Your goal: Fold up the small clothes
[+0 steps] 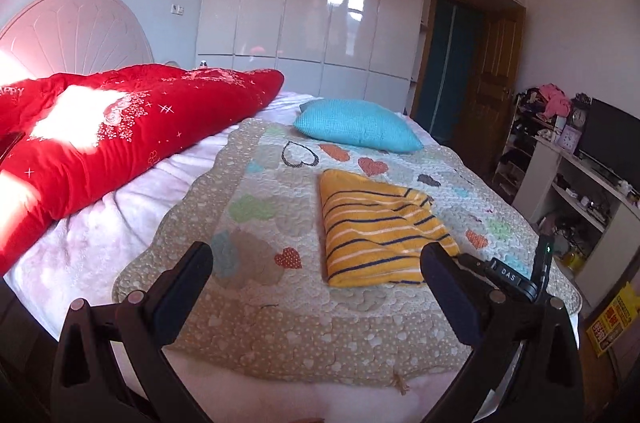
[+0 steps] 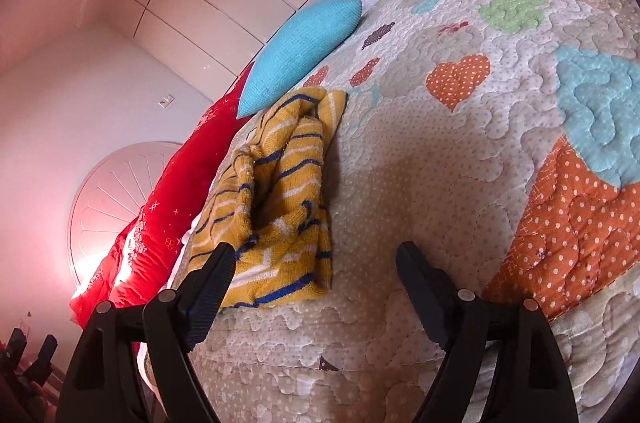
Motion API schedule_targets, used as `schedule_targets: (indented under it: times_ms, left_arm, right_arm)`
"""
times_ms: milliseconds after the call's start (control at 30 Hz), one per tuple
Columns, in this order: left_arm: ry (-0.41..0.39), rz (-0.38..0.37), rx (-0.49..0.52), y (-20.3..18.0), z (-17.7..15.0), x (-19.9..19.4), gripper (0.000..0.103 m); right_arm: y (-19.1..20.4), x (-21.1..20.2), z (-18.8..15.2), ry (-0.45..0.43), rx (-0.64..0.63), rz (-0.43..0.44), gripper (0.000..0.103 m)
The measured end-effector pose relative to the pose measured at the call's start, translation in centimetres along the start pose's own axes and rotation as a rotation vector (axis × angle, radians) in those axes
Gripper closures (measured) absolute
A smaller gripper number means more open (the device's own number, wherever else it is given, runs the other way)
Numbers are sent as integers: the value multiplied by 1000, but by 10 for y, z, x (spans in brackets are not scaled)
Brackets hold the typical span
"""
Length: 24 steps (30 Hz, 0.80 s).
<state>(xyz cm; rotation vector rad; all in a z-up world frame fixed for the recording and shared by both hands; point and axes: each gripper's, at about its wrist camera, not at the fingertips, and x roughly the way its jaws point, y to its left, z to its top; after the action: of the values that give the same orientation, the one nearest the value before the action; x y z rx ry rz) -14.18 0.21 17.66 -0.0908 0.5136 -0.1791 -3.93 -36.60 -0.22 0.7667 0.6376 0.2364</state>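
Note:
A small yellow garment (image 1: 380, 223) with navy and white stripes lies folded into a rough rectangle on the heart-patterned quilt (image 1: 260, 303). My left gripper (image 1: 316, 263) is open just short of the garment's near edge, with nothing between its fingers. In the right wrist view the same garment (image 2: 280, 191) shows loose, bunched folds on the quilt (image 2: 440, 163). My right gripper (image 2: 316, 251) is open beside it. Its left finger (image 2: 212, 283) overlaps the garment's near corner, and no cloth is pinched. Part of the right gripper's body (image 1: 508, 275) shows at the garment's right.
A blue pillow (image 1: 356, 125) lies on the quilt beyond the garment. A red duvet (image 1: 140, 127) is heaped along the left by the headboard. White wardrobes fill the far wall. A cluttered shelf unit with a screen (image 1: 580, 183) stands right of the bed.

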Motion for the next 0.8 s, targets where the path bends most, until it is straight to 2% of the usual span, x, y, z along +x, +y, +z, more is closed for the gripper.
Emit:
schedule_targets:
  times_ms: [67, 167, 300, 333, 367, 400, 467, 600, 800]
  left_arm:
    - [41, -9, 14, -2, 0, -2, 0]
    - [70, 25, 10, -3, -5, -6, 0]
    - [101, 56, 19, -4, -15, -4, 0]
    - [113, 62, 19, -4, -17, -2, 0]
    - [125, 61, 17, -5, -19, 1, 0]
    - [133, 60, 15, -6, -20, 2, 0]
    - [142, 57, 7, -6, -21, 4, 0]
    - [166, 65, 18, -11, -27, 8, 0]
    - [193, 105, 49, -17, -34, 15, 0]
  right_arm:
    - [1, -8, -5, -5, 22, -1, 17]
    - [1, -24, -19, -32, 59, -6, 18]
    - [15, -36, -35, -37, 35, -105, 16]
    - [18, -35, -36, -22, 44, -130, 11]
    - [20, -33, -36, 4, 56, -128, 4]
    - [22, -32, -36, 24, 66, -108, 1]
    - [21, -31, -35, 40, 101, -81, 0]
    - [12, -33, -37, 9, 153, -46, 0]
    - [26, -23, -41, 17, 98, -162, 1]
